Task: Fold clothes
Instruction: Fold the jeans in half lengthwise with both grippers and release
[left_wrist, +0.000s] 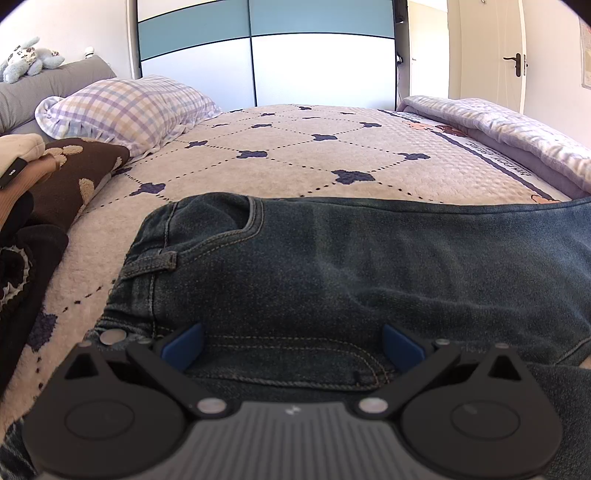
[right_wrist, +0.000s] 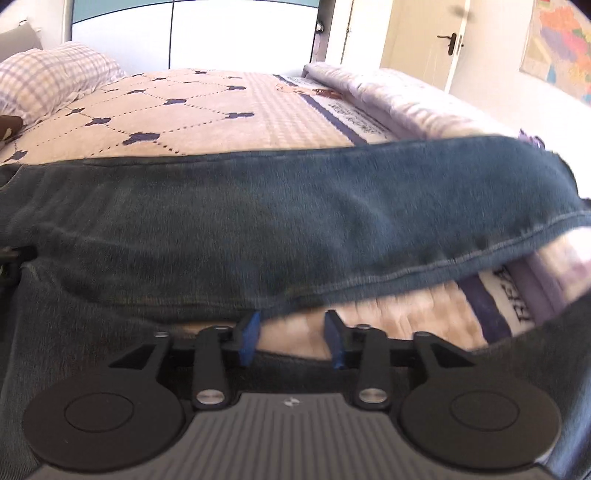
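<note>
Left wrist view: bed (left_wrist: 295, 155) under a cream coverlet with dark clover motifs, bearing dark blue jeans (left_wrist: 351, 266) laid across its near side, waistband and belt loop at left. Checked pillow (left_wrist: 125, 107) at the head; brown patterned garment (left_wrist: 74, 173) piled at the left edge, partly cut off. Plush toy (left_wrist: 26, 59) on the grey headboard. Left gripper (left_wrist: 291, 347) low over the waistband, blue fingers (left_wrist: 184, 345) spread wide, denim between them but not pinched.

Right wrist view: same jeans (right_wrist: 258, 221), here the leg, its hem toward the right, running toward a rolled lilac quilt (right_wrist: 399, 96); picture blurred, stitching hard to make out. Right gripper (right_wrist: 291, 334) at the leg's lower edge, fingers (right_wrist: 249, 332) parted with bare coverlet in the gap, left fingertip touching or just beside the denim edge, not distinguishable. Door (right_wrist: 424, 40) and wall map (right_wrist: 561, 44) behind, map cropped by the frame.
</note>
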